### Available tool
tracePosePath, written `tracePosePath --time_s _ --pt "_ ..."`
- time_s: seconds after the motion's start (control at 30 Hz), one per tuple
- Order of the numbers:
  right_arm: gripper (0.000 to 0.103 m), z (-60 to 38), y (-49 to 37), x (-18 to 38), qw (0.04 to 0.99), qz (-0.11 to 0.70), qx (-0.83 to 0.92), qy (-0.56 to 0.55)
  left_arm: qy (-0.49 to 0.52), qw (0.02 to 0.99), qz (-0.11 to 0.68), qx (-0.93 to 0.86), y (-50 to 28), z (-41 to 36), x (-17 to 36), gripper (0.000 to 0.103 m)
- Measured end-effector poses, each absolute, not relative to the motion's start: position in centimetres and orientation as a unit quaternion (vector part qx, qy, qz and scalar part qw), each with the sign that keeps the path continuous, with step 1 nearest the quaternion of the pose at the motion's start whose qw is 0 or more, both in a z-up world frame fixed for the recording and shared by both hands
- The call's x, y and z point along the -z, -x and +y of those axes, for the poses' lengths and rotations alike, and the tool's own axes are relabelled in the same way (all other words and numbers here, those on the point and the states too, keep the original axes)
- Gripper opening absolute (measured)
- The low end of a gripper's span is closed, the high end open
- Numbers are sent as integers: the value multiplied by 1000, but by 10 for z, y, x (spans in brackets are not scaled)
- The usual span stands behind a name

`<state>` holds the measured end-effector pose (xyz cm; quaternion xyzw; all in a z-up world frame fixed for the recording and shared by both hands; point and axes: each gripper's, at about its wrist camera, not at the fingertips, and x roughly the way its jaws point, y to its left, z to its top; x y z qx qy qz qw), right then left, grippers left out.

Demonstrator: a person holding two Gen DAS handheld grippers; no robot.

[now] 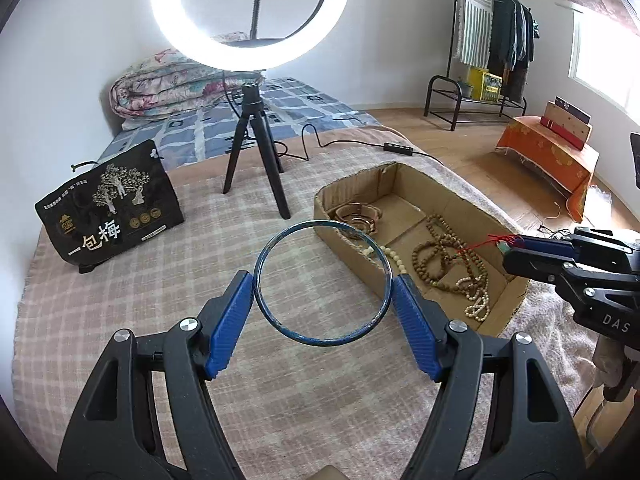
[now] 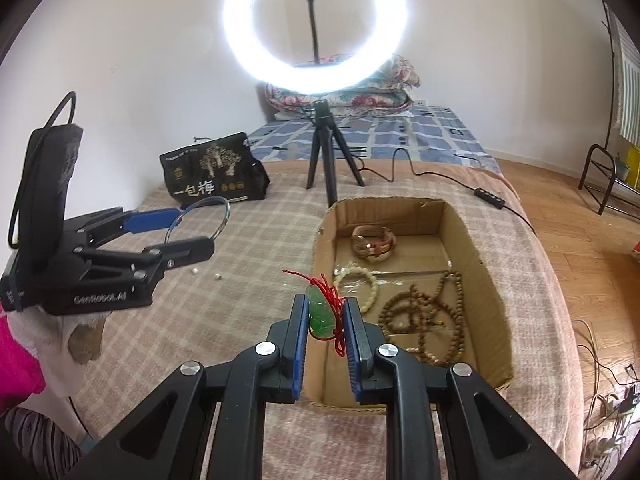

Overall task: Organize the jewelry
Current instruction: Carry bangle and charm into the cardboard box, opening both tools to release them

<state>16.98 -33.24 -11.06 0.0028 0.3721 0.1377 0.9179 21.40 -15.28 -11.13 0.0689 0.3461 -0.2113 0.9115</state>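
Gripping blue bangle [image 1: 323,284] btwn L tool [image 1: 323,288] pads (wide) | R tool [image 2: 327,312] clamps jade pendant [image 2: 320,314] above box [image 2: 472,248]

Left gripper [image 1: 323,284] clamping blue bangle [image 1: 322,283], cardboard box [image 1: 404,184] beside, beads inside

Bedroom, daylit, white walls, wood floor.
Lit ring light [image 2: 315,26] on black tripod [image 1: 256,152] stands on plaid blanket [image 1: 160,280]; folded floral quilt [image 1: 168,84] behind; clothes rack [image 1: 492,32] by far wall; window [image 1: 604,64] at right; orange-draped low table [image 1: 548,156] beneath.
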Motion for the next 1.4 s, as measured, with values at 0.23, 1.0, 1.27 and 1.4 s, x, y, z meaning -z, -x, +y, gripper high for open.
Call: tracePosePath --time_s 0.23,1.0,1.27,1.4 --pt "16 -356 -181 105 923 367 -119 -5 -69 909 342 226 -212 -180 109 73" --pt "16 -395 -265 114 919 383 -93 -18 -49 888 372 267 -214 -246 129 73" --pt "35 -395 -274 112 920 379 -92 -30 -52 884 372 280 -213 -251 129 75" --pt "76 -396 -271 109 925 370 -74 -36 -55 882 375 281 -212 -252 129 80"
